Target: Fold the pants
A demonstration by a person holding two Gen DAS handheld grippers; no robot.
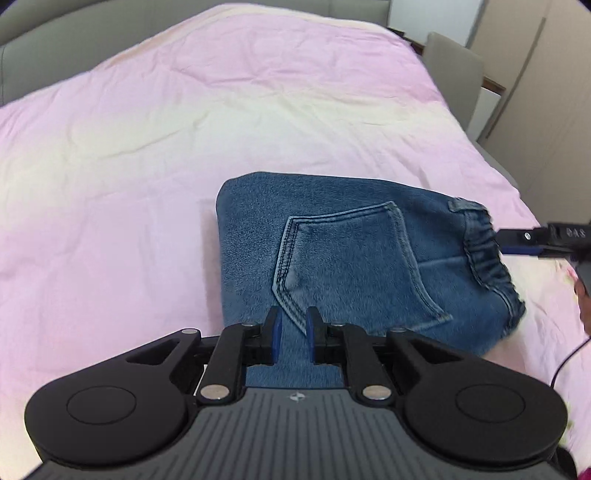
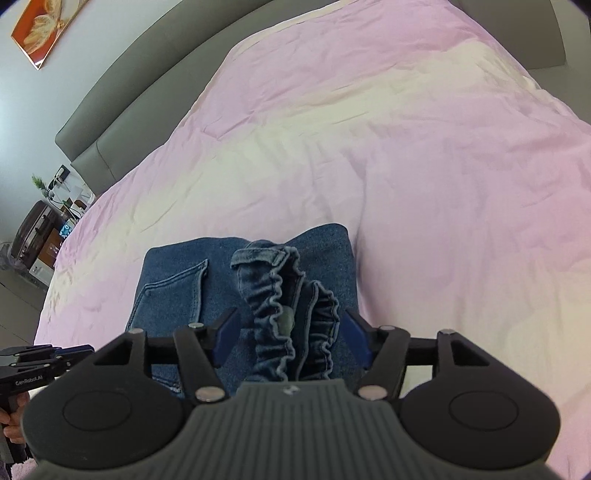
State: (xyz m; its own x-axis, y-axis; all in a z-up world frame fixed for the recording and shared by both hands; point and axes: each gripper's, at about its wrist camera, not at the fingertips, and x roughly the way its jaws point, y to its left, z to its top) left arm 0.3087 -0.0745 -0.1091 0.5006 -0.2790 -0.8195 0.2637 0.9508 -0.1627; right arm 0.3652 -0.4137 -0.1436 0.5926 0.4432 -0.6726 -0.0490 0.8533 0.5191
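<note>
The pants lie folded into a compact denim bundle on the pink bedspread, near the front edge of the bed, back pocket up and the gathered waistband at the right end. The left tool hovers over the near edge of the bundle with its jaws narrow and nothing pinched between them. The right tool stands wide, its pads on either side of the waistband without pressing on it. The main risk, as I judge it, is that the ruffled waistband, loose and standing up, springs open or snags on a pad as the right tool draws away, dragging the top layer and undoing the fold; the soft bedding gives little grip to hold the bundle in place. The bedspread is creased and pale toward the middle. A grey padded headboard runs behind it, a framed picture hangs on the wall, and a cluttered side cabinet stands at the left.
</note>
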